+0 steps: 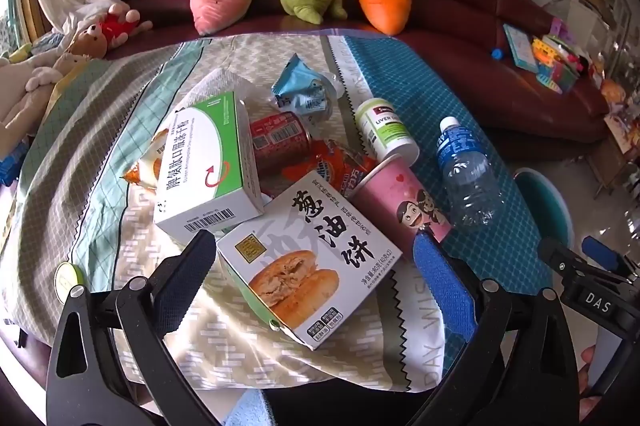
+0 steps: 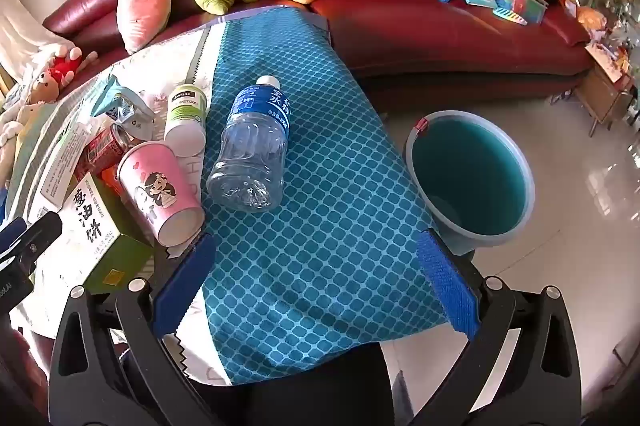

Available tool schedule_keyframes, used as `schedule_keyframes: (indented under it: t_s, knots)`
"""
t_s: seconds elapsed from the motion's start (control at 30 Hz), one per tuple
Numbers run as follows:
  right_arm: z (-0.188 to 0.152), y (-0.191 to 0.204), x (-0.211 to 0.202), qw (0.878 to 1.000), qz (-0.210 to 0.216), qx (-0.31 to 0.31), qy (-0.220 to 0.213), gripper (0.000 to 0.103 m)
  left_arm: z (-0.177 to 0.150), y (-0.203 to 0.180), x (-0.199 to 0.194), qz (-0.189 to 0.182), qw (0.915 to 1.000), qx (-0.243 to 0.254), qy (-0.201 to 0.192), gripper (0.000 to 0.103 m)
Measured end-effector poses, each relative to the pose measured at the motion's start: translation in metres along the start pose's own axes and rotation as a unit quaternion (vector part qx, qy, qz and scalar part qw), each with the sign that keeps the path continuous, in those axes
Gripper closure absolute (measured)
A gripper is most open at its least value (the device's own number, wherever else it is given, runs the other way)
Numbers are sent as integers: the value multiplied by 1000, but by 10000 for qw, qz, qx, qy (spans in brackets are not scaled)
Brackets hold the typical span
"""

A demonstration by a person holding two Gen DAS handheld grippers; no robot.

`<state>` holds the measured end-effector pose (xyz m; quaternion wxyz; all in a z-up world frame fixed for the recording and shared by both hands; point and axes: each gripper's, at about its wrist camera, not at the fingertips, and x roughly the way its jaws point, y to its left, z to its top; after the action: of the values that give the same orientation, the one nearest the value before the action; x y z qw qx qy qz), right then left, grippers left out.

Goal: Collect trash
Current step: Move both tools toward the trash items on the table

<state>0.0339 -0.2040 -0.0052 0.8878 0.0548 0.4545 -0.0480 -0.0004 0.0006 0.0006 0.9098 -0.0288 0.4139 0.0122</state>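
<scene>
1. Left wrist view: the left gripper (image 1: 316, 262) hangs with fingers spread wide, holding nothing; between them lies the pastry box (image 1: 310, 260), amid a heap with the medicine box (image 1: 208, 162), red can (image 1: 280, 140) and pink cup (image 1: 400, 202) on the tablecloth (image 1: 500, 246).
2. Right wrist view: the right gripper (image 2: 316, 262) is likewise spread and empty; the water bottle (image 2: 254, 150) lies on its side ahead; the teal bucket (image 2: 472, 178) stands on the floor, right of the table.

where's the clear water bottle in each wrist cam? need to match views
Left wrist: water bottle lies right of centre on the blue checked cloth, to the right of the pink paper cup.
Right wrist: water bottle lies left of centre, cap pointing away, above the open tongs.
Shared landmark: the pink paper cup, lying just left of the bottle in both.
</scene>
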Motion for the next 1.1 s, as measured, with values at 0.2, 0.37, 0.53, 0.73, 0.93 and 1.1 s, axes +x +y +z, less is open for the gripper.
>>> schedule_keyframes:
  t_s: [0.2,0.37,0.53,0.73,0.93,1.1]
  knots:
    - [1,-6,-2,9999,67,101,-20,6,-4,-2,-2,-53,10000,-38,-12,4]
    - [4,-9,-6,9999,82,133,-17,6,-2,2,-3,0,10000,-17,81,4]
    - [3,-10,-9,9999,41,159,-35,6,-1,3,-1,19,9999,-24,142,4]
    - [4,-11,-10,9998,6,172,-28,6,-1,0,0,171,9997,68,148,4]
    - [4,-14,-12,9998,-13,206,-57,6,0,1,-1,233,9996,82,106,4]
    - [5,-13,-11,9998,-12,193,-44,6,4,6,1,269,9996,46,123,4]
